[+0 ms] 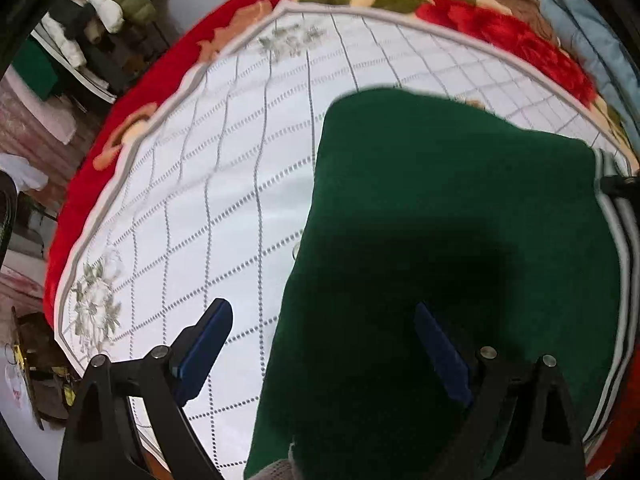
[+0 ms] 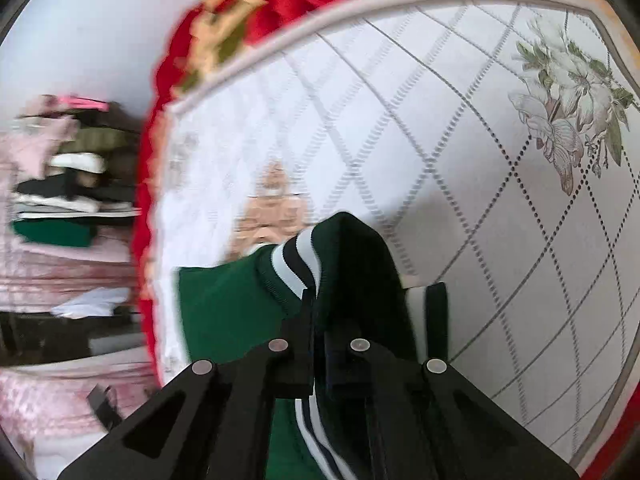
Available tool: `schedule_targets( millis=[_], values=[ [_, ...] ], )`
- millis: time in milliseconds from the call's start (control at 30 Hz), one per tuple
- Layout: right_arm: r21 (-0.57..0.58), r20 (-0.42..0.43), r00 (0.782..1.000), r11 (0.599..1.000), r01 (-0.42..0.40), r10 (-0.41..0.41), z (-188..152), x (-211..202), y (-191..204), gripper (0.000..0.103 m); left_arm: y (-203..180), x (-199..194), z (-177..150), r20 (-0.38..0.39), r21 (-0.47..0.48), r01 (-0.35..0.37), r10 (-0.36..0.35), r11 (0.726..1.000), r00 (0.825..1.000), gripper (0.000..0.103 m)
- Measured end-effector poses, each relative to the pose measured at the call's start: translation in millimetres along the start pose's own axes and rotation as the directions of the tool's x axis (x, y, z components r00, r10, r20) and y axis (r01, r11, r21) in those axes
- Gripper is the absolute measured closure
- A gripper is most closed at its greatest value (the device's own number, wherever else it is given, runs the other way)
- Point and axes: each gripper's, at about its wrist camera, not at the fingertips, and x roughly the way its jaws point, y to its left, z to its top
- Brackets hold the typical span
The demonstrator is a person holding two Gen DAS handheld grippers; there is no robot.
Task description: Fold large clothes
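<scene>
A dark green garment (image 1: 440,208) with a white-and-dark striped hem lies folded on a white quilted mat (image 1: 224,184). My left gripper (image 1: 324,344) is open above the garment's left edge, one blue pad over the mat, the other over the cloth, holding nothing. My right gripper (image 2: 318,312) is shut on the green garment (image 2: 360,264) at its striped hem (image 2: 298,258) and holds that edge lifted above the mat (image 2: 500,208). In the left wrist view the right gripper's tip (image 1: 618,184) shows at the garment's right edge.
The mat lies on a red floral blanket (image 1: 500,28). Stacked folded clothes (image 1: 96,20) sit on shelves to the left, also seen blurred in the right wrist view (image 2: 68,184). A light blue fabric (image 1: 588,20) lies at the far right.
</scene>
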Motion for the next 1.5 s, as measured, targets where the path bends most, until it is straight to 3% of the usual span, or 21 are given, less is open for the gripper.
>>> schedule_targets(
  millis=[67,167,233,267,300,400,500,533,567,633,800,933,1000,1100,1133,1200,1233,1367,1500],
  values=[
    [0.036,-0.078,0.997,0.999,0.03,-0.027,5.5,21.5,-6.9,0.1,0.5,-0.9,-2.6,-0.014,-0.005,0.003,-0.003,1.0,1.0,0.01],
    [0.046,-0.083,0.996,0.999,-0.022,0.026,0.8,3.6,-7.6,0.09,3.5,-9.7,-7.4,-0.031,-0.026,0.025,-0.026,0.999,0.999,0.01],
    [0.054,-0.075,0.995,0.996,-0.067,0.071,-16.2,-19.8,-15.4,0.073,3.6,-14.4,-12.8,-0.037,-0.032,0.041,-0.043,0.999,0.998,0.01],
    [0.063,-0.075,0.993,0.994,-0.09,0.095,-28.7,-30.8,-19.1,0.054,2.7,-16.0,-15.8,-0.044,-0.028,0.039,-0.04,0.999,0.998,0.01],
    [0.071,-0.078,0.992,0.993,-0.093,0.099,-45.1,-39.7,-21.9,0.042,0.5,-17.1,-18.4,-0.05,-0.022,0.035,-0.037,0.999,0.998,0.01],
    [0.105,-0.147,0.985,0.992,-0.076,0.091,-94.2,-47.0,-43.0,0.041,-4.8,-18.3,-27.3,-0.069,-0.008,0.029,-0.03,1.0,0.997,0.01],
    [0.142,-0.227,0.972,0.989,-0.037,0.068,-136.0,-25.5,-62.8,0.043,-10.4,-14.9,-34.2,-0.09,0.003,0.028,-0.028,1.0,0.996,0.01],
    [0.161,-0.241,0.967,0.986,-0.046,0.084,-147.0,-15.5,-68.1,0.053,-12.3,-14.0,-35.3,-0.094,0.011,0.018,-0.017,1.0,0.995,0.01],
    [0.175,-0.253,0.962,0.983,-0.063,0.107,-154.3,-8.6,-71.0,0.1,-13.4,-14.5,-36.2,-0.093,0.017,0.009,-0.007,1.0,0.996,0.01],
    [0.21,-0.233,0.965,0.975,-0.074,0.124,-165.0,-4.6,-69.4,0.1,-15.2,-15.7,-37.6,-0.088,0.034,-0.006,0.009,0.999,0.996,0.01],
    [0.238,-0.085,0.996,0.971,-0.015,0.037,-166.6,-47.7,-67.5,0.101,-11.2,-15.3,-40.0,-0.089,0.043,-0.014,0.018,0.999,0.996,0.01],
    [0.238,-0.139,0.984,0.961,0.141,-0.11,-164.3,-33.7,-83.7,0.101,-5.9,-17.3,-36.4,-0.092,0.037,-0.013,0.017,0.999,0.996,0.01],
    [0.246,-0.19,0.978,0.96,0.135,-0.089,-155.3,-26.4,-83.4,0.1,-2.1,-20.9,-31.1,-0.084,0.032,-0.01,0.013,0.999,0.996,0.01],
    [0.191,-0.17,0.981,0.974,0.12,-0.087,-136.6,-44.2,-61.6,0.095,5.7,-25.3,-13.7,-0.041,0.024,-0.022,0.023,0.999,0.999,0.01],
    [0.168,-0.145,0.985,0.979,0.119,-0.095,-130.2,-52.2,-54.2,0.091,7.2,-24.0,-6.1,-0.024,0.024,-0.033,0.033,0.999,0.999,0.01],
    [0.119,-0.086,0.994,0.99,0.081,-0.071,-112.4,-63.8,-37.1,0.055,7.9,-19.1,6.1,-0.002,0.022,-0.044,0.044,0.999,0.999,0.01],
    [0.104,-0.056,0.997,0.993,0.062,-0.056,-102.1,-65.8,-29.6,0.048,7.4,-15.0,13.8,0.009,0.024,-0.048,0.048,0.999,0.999,0.01],
    [0.085,0.005,0.999,0.995,0.049,-0.05,-55.0,-50.8,-15.5,0.046,2.5,-0.5,38.2,0.035,0.041,-0.074,0.073,0.996,0.997,0.01],
    [0.065,-0.006,0.998,0.996,0.062,-0.062,-28.8,-27.3,-9.4,0.046,0.3,2.6,51.5,0.038,0.035,-0.073,0.071,0.997,0.997,0.01]
  ],
)
